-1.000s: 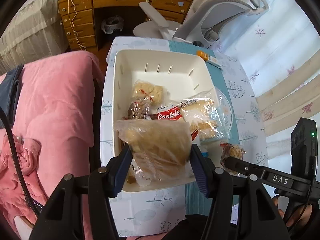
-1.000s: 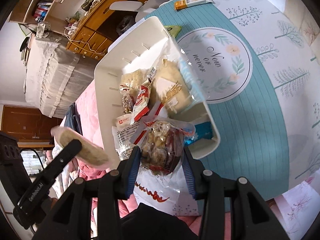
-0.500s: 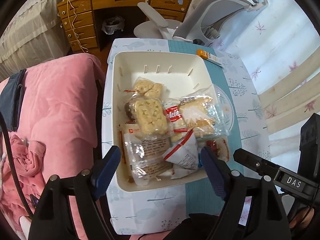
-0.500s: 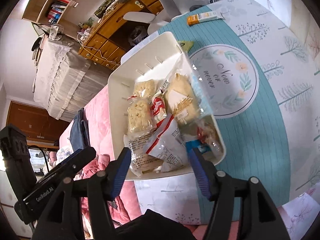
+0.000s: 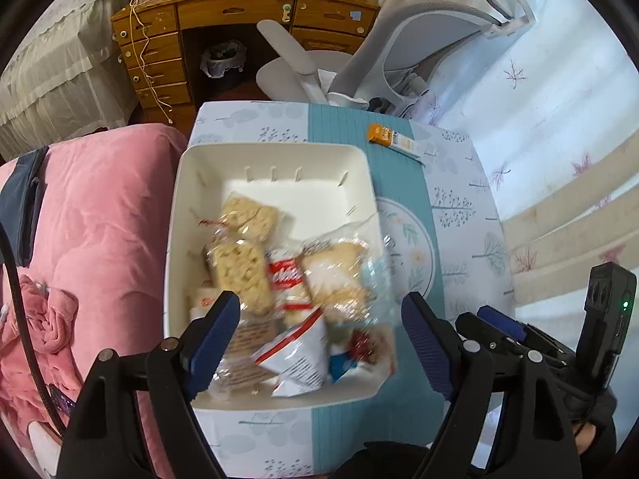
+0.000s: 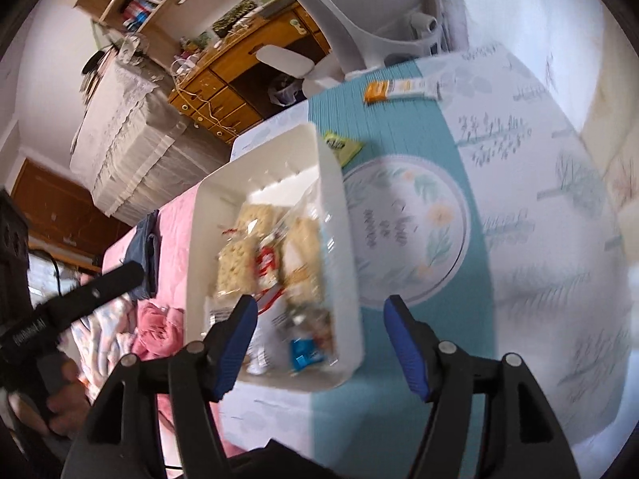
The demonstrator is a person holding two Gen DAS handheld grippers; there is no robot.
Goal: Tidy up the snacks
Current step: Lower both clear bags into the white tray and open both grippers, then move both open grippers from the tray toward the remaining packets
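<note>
A white plastic bin [image 5: 271, 159] [image 6: 263, 163] stands on the table and holds several wrapped snacks: pale rice-cracker packs [image 5: 239, 271] [image 6: 235, 263], a red-and-white cookie pack [image 5: 289, 279], a white and red bag [image 5: 299, 355] and a small blue pack [image 6: 305, 353]. My left gripper [image 5: 319, 343] is open and empty above the bin's near end. My right gripper [image 6: 319, 343] is open and empty above the bin's near right corner. An orange and white packet [image 5: 393, 140] [image 6: 399, 88] lies on the table beyond the bin. A green packet [image 6: 341, 145] lies beside the bin's far right corner.
The table has a teal and white cloth [image 5: 447, 215] [image 6: 519, 183]. A pink quilt [image 5: 92, 231] lies left of the table. A white office chair [image 5: 399, 52] and a wooden desk [image 5: 223, 28] stand beyond it.
Both grippers opened and dropped their snack packs into the bin, then drew back. The right view has swung towards the table's right side.
</note>
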